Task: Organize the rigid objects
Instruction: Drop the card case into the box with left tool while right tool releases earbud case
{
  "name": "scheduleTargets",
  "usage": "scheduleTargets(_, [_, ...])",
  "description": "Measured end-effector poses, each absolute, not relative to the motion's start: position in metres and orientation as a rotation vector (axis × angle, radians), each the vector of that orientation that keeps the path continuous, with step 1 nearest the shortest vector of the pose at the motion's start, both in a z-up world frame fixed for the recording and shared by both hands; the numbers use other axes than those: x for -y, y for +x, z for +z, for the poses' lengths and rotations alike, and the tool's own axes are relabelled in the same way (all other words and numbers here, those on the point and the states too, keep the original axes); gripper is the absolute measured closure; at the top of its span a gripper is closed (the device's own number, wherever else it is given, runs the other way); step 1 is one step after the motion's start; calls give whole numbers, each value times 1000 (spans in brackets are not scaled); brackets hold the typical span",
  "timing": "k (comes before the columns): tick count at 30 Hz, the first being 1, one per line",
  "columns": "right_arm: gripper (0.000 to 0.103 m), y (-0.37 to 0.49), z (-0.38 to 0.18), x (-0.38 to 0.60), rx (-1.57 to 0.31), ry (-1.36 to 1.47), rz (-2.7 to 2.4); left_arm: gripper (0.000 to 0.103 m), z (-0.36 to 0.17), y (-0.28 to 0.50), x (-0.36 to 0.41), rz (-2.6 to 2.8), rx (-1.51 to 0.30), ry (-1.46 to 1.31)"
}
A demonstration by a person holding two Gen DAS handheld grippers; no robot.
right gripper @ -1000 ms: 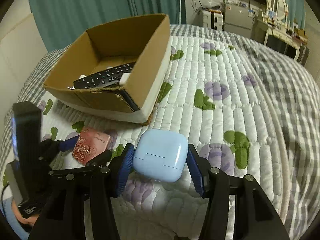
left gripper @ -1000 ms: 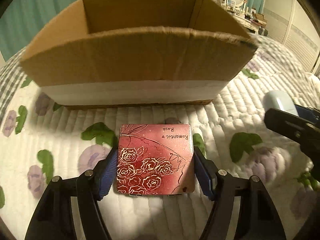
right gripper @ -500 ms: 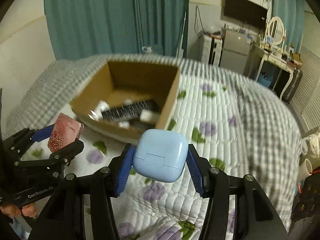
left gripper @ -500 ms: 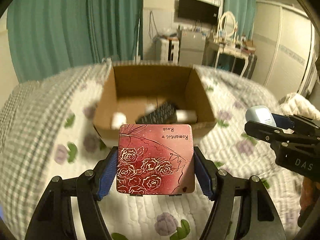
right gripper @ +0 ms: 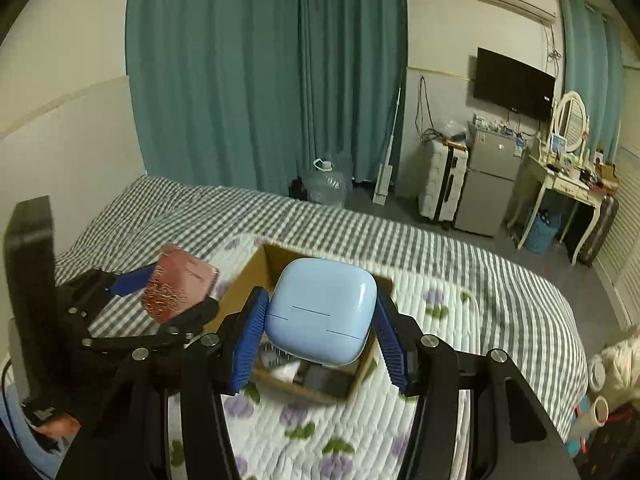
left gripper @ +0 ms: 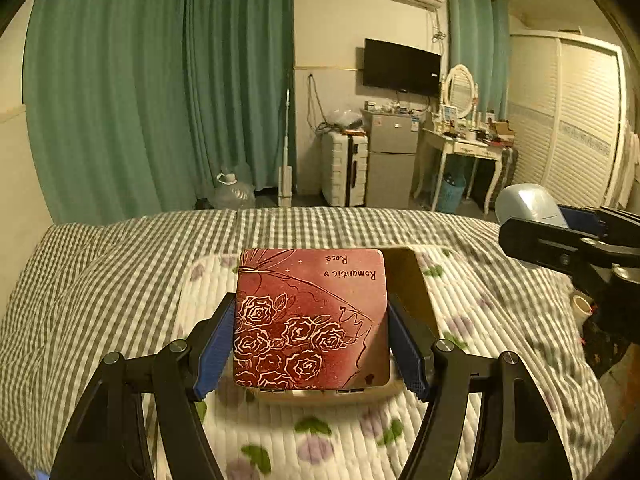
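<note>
Both grippers have risen well above the bed since a second ago. The left gripper (left gripper: 310, 344) pinches the red rose tin (left gripper: 311, 318); at its 2 o'clock, the right gripper (right gripper: 318, 330) clamps the pale blue case (right gripper: 322, 310). Below them the cardboard box (right gripper: 240, 292) sits on the quilt (right gripper: 440, 340), green curtains (left gripper: 160, 100) at 12 o'clock beyond.

The red tin (left gripper: 310, 318) with gold roses and the words "Romantic Rose" is held flat above the open cardboard box (right gripper: 248, 280). The pale blue rounded case (right gripper: 322, 310) is closed, also over it.
</note>
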State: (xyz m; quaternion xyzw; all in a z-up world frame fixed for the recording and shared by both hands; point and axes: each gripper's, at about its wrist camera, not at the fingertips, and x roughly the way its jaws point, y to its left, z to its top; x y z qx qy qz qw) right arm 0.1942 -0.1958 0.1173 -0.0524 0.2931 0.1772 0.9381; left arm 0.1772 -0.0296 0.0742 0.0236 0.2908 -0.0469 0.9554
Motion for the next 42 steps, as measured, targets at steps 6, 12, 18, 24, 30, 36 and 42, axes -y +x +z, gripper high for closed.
scheduleTargets(6, [50, 244, 93, 181, -621, -99, 361, 32, 49, 231, 26, -84, -619, 61])
scheduleTargets(12, [50, 289, 46, 182, -677, -77, 357, 32, -1, 271, 32, -100, -671, 97])
scheduleTargets(18, [50, 316, 8, 188, -710, -83, 356, 32, -40, 295, 38, -98, -725, 133])
scheduleTargets(24, [50, 329, -11, 193, -720, -75, 358, 30, -48, 298, 41, -137, -710, 165])
scheduleTargets(30, [50, 334, -17, 200, -723, -61, 343, 29, -36, 295, 32, -122, -678, 114])
scheduleTargets(36, [50, 349, -26, 196, -732, -68, 335, 29, -22, 287, 18, -101, -646, 100])
scheduleTargets(42, [34, 358, -33, 191, -688, -46, 323, 29, -16, 275, 7, -104, -627, 68])
